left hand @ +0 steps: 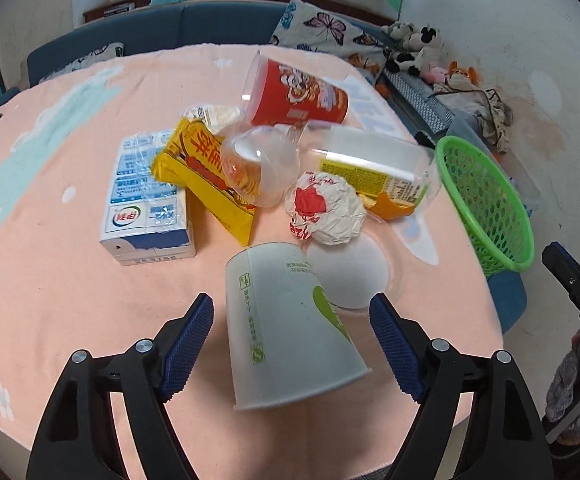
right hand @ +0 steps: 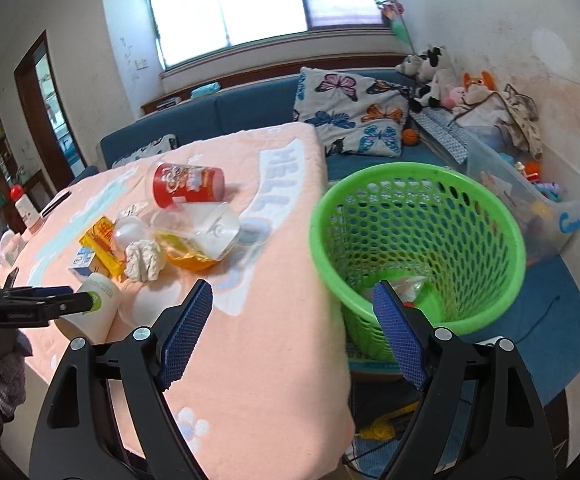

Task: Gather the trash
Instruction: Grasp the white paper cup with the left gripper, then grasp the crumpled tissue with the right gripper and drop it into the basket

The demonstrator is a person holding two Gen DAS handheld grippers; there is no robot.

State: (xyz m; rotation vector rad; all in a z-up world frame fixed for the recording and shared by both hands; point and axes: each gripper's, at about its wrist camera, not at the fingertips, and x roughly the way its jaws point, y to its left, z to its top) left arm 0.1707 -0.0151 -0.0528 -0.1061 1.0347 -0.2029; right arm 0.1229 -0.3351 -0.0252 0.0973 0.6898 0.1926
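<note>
left tongs open, straddling white overturned paper cup; right tongs open, empty. next: close, carry to green mesh basket.

Right gripper spread wide over the table edge and green basket

Left finger lies over the peach cloth, right finger over the basket's near rim; wrappers lie in the basket bottom just past that finger; beyond the left finger sits the trash pile, with red cup, crumpled paper and yellow packet; far left, the left gripper reaches the white paper cup.
</note>
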